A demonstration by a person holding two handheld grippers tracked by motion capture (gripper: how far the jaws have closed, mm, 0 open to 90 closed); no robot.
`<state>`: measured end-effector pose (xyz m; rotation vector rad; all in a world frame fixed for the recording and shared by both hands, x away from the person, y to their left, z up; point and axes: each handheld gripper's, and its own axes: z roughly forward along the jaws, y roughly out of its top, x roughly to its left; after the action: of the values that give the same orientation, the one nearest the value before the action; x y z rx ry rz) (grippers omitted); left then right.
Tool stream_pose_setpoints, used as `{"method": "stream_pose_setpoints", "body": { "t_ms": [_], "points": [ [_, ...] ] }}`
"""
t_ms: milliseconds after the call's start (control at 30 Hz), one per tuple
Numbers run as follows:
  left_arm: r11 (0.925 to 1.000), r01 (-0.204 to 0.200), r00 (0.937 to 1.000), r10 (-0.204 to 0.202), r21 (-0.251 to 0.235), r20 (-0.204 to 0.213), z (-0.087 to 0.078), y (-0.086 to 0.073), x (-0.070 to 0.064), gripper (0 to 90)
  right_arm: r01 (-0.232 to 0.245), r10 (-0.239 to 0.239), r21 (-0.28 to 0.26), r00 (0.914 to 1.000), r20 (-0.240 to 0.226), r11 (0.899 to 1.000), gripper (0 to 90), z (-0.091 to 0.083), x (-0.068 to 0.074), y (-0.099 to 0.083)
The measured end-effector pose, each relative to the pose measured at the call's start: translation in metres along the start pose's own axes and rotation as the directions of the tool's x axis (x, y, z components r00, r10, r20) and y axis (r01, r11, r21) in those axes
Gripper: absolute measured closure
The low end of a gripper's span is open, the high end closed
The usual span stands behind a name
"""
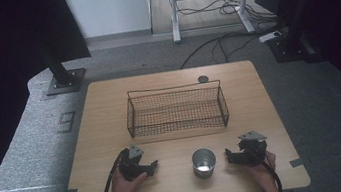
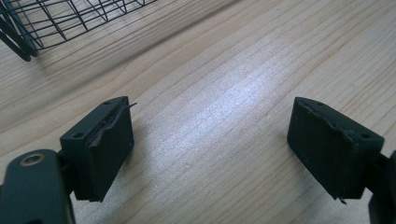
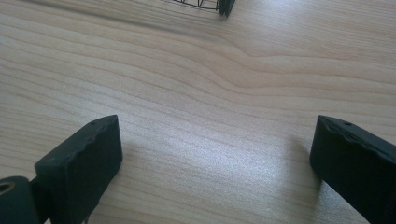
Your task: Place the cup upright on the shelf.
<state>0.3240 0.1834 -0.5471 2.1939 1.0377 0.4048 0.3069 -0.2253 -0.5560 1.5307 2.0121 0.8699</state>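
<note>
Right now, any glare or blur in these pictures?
High view: dim but sharp, dark corners, metal cup catching a highlight. Left gripper view: a pale sheen on the table between the jaws. Right gripper view: similar sheen, near jaws slightly soft.

A wooden table [image 1: 103, 135] is standing on grey carpet, its pale grain running across the top. A black wire basket [image 1: 176, 109] is sitting on it toward the far side, roughly centred. A metal cup [image 1: 203, 162] is standing upright on the near part, well apart from the basket. The left gripper [image 1: 140, 167] and the right gripper [image 1: 240, 154] are resting on the table on either side of the cup, near the front edge. A small dark round cap [image 1: 202, 79] is lying at the far edge, just behind the basket.
</note>
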Motion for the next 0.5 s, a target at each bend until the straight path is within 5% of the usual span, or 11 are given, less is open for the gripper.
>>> {"method": "stream_pose_setpoints", "body": {
  "t_ms": [500],
  "points": [
    [1.0,0.0,1.0,0.0,0.0,0.001,0.0003,0.0002,0.0,14.4,-0.019,0.019,-0.029,0.9998,0.01,0.999,12.2,-0.0038,0.0,-0.0019]
  ]
}}
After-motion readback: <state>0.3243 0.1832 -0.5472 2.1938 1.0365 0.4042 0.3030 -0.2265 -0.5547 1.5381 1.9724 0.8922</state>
